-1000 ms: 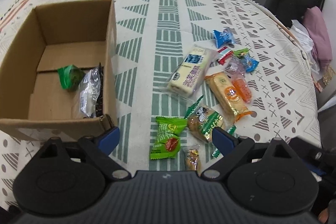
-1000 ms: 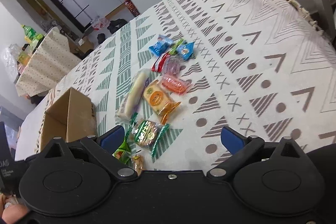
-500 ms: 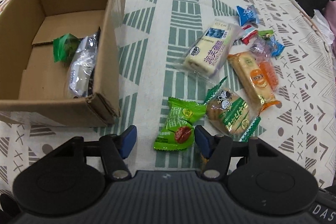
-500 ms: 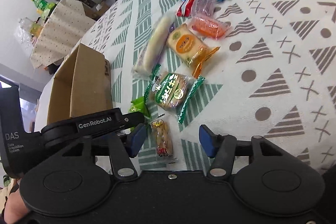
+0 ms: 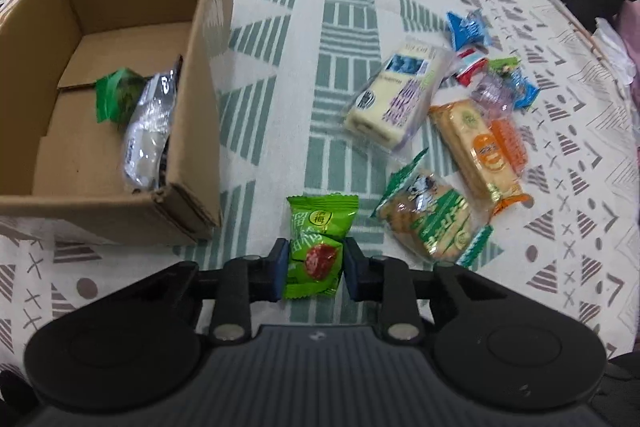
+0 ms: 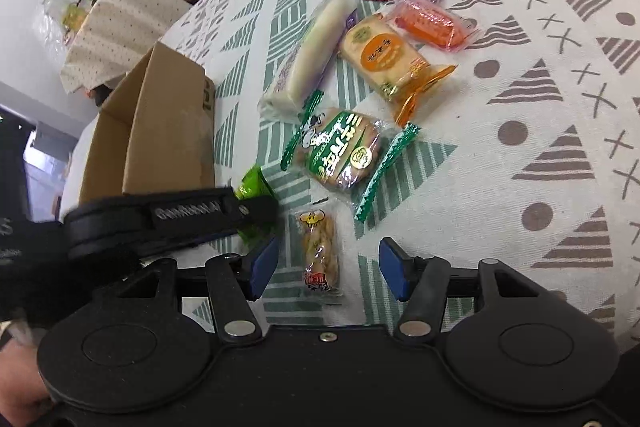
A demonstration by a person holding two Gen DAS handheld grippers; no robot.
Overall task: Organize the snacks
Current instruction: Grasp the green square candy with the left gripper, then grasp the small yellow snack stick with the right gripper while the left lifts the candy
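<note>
Left hand-held gripper [image 5: 314, 269] clamped on green plum candy [image 5: 316, 247] — right hand-held gripper [image 6: 326, 267] spread, straddling peanut packet [image 6: 320, 255].

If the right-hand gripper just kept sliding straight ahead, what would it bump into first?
Most likely the small clear snack packet lying between the open fingers of the right gripper; beyond it sits the green-wrapped biscuit pack. Depth is hard to judge.

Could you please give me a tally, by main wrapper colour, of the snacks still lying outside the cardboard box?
Green: 2, the plum candy between the left fingers and the biscuit pack
Blue: 2
Orange: 2
White: 1
Red: 1
Purple: 1
Clear, yellowish: 1
Total: 10
</note>
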